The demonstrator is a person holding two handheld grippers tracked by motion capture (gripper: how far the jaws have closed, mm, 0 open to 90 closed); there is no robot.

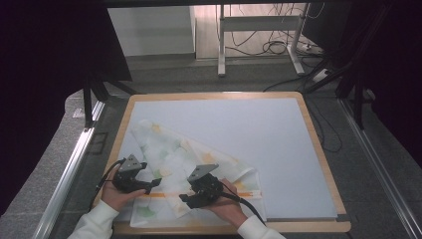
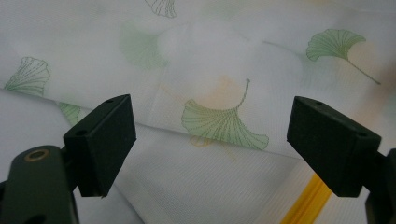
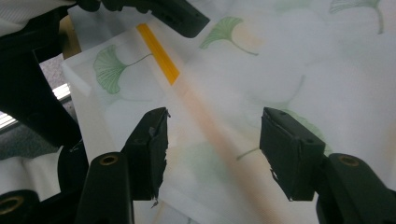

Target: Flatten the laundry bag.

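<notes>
A thin white cloth (image 1: 174, 154) printed with green ginkgo leaves and an orange stripe (image 1: 159, 194) lies partly folded over on the front left of the table. My left gripper (image 1: 155, 183) hovers over the cloth's left part, pointing right. In the left gripper view its jaws (image 2: 212, 140) stand open above a fold edge and a green leaf (image 2: 224, 123), with nothing pinched. My right gripper (image 1: 185, 200) sits low over the cloth's front part, pointing left. Its jaws (image 3: 217, 149) are open over a translucent layer, with the orange stripe (image 3: 159, 53) running beneath.
The cloth lies on a pale blue mat (image 1: 259, 134) on a wooden-edged table (image 1: 326, 164). Metal rails (image 1: 64, 174) run along both sides, and cables (image 1: 278, 47) lie on the floor behind. In the right gripper view the left gripper (image 3: 177, 16) shows at the top left.
</notes>
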